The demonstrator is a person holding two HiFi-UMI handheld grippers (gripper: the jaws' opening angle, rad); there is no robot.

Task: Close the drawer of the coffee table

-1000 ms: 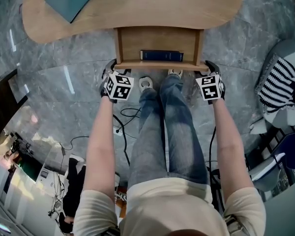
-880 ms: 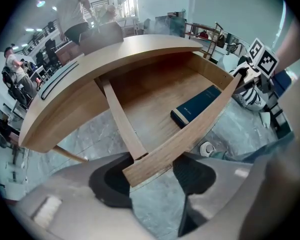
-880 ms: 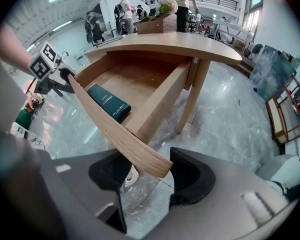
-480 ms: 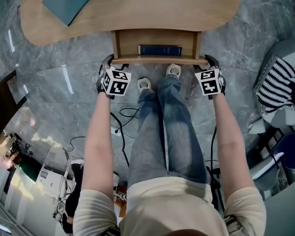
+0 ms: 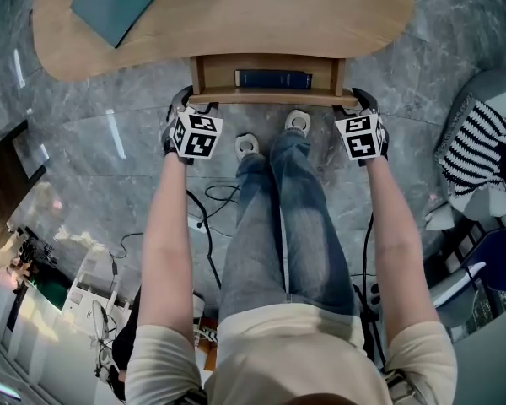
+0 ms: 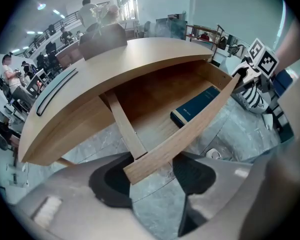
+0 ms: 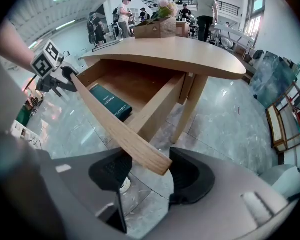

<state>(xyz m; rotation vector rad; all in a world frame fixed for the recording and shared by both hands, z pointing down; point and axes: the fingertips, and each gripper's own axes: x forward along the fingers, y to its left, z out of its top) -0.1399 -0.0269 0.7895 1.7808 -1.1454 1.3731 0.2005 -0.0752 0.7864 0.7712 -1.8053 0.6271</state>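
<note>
The coffee table has a wooden drawer standing partly out, its front panel facing me. A dark blue book lies inside. My left gripper clasps the panel's left end and my right gripper clasps its right end. In the left gripper view the panel's corner sits between the pads of the left gripper, with the book behind. In the right gripper view the panel's end fills the gap of the right gripper.
A teal book lies on the tabletop at the left. My legs and white shoes stand just below the drawer. Cables trail on the grey floor. A striped cushion is at the right. A table leg stands beside the drawer.
Both grippers have moved toward the table with the drawer front. The drawer has slid further in, so less of its inside and of the book shows.
</note>
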